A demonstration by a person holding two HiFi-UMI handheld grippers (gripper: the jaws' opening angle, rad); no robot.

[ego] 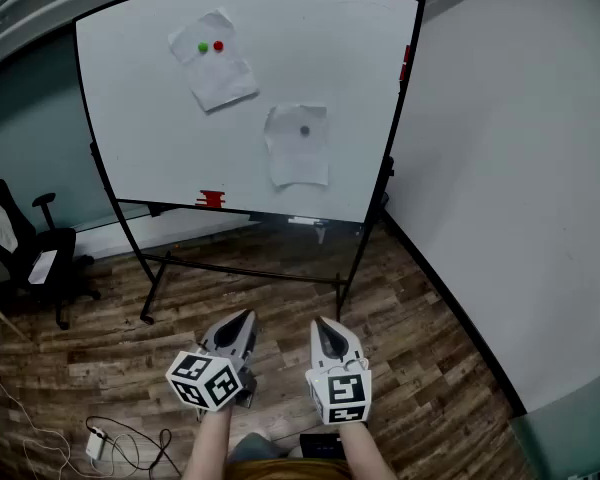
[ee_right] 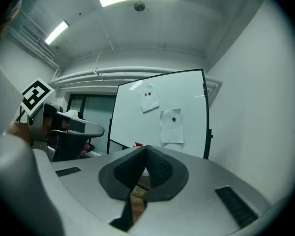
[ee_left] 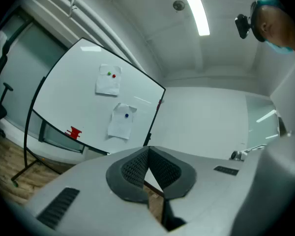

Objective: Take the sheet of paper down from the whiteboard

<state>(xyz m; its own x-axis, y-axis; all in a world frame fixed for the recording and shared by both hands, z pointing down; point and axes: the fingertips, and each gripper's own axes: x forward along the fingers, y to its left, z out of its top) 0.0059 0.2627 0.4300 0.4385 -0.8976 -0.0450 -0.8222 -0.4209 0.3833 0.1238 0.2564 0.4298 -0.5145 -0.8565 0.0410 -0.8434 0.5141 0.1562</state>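
Grey jaws on the left gripper (ee_left: 148, 149) are pressed together at the tips, with nothing between them. The right gripper (ee_right: 145, 148) is closed the same way and holds nothing too. The two grippers are side by side, low down, and both point at the whiteboard (ego: 140, 118). The board stands well apart from them, across the brown wood floor (ego: 420, 358).

Two papers are stuck on the board. The upper sheet of paper (ego: 212, 60) is tilted and a bit crumpled. A green magnet (ego: 203, 48) and a red magnet (ego: 218, 45) sit side by side near its top. The lower sheet of paper (ego: 298, 146) hangs lower and more to the right, with one dark magnet (ego: 304, 131) on it. A small red thing (ego: 211, 199) rests on the tray along the bottom of the board.

A black chair (ego: 40, 258) stands to the left of the board. Some cables (ego: 120, 443) lie on the floor near the left gripper. A white wall (ego: 520, 168) is on the right.
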